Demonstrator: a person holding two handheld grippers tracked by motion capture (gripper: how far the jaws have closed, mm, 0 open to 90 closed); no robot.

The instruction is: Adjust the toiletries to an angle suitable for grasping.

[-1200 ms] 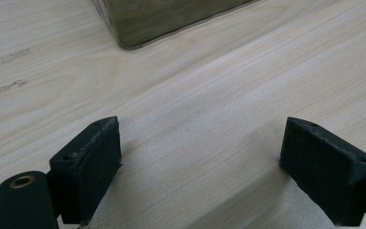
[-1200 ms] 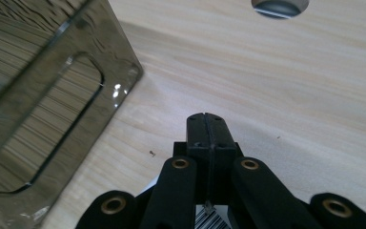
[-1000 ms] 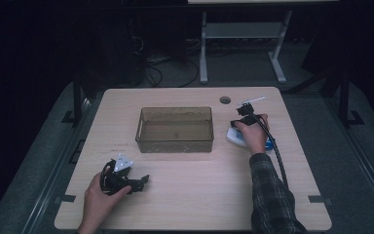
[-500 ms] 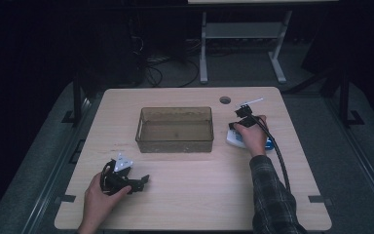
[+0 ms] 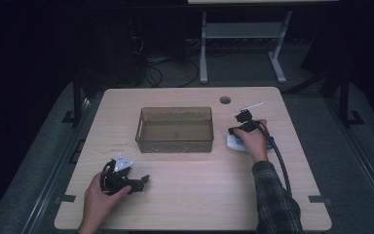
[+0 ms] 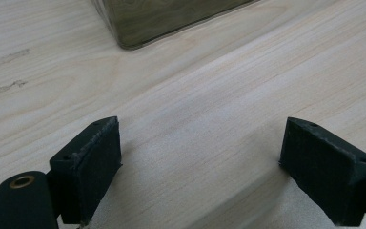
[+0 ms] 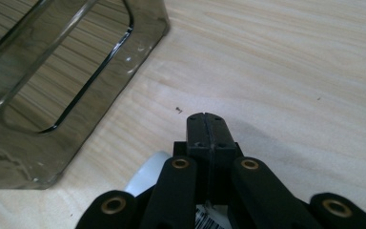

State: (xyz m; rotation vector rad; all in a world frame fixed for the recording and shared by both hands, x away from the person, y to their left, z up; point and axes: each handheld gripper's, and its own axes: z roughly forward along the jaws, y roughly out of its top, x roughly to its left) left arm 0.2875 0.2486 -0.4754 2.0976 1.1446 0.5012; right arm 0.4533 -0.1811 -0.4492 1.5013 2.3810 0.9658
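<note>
The white packet [image 5: 234, 143] lies on the surface [image 5: 199, 195] just right of the clear bin [image 5: 175, 129], under the right tongs [image 5: 244, 117], which stay pressed shut, gripping nothing, barely shifted since a second ago. The left tongs [image 5: 143, 179] stay wide, idle.

A flat white-and-blue packet [image 5: 234, 143] lies just right of the tinted bin [image 5: 175, 129].

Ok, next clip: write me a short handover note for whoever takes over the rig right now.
Left gripper: open, holding nothing, low over the table's near left.
Right gripper: shut, nothing visibly between the pads, above a white and blue item lying right of the clear bin.
Done: nothing in the bin yet.
Left: probably grasp the white item and place it in the bin.
</note>
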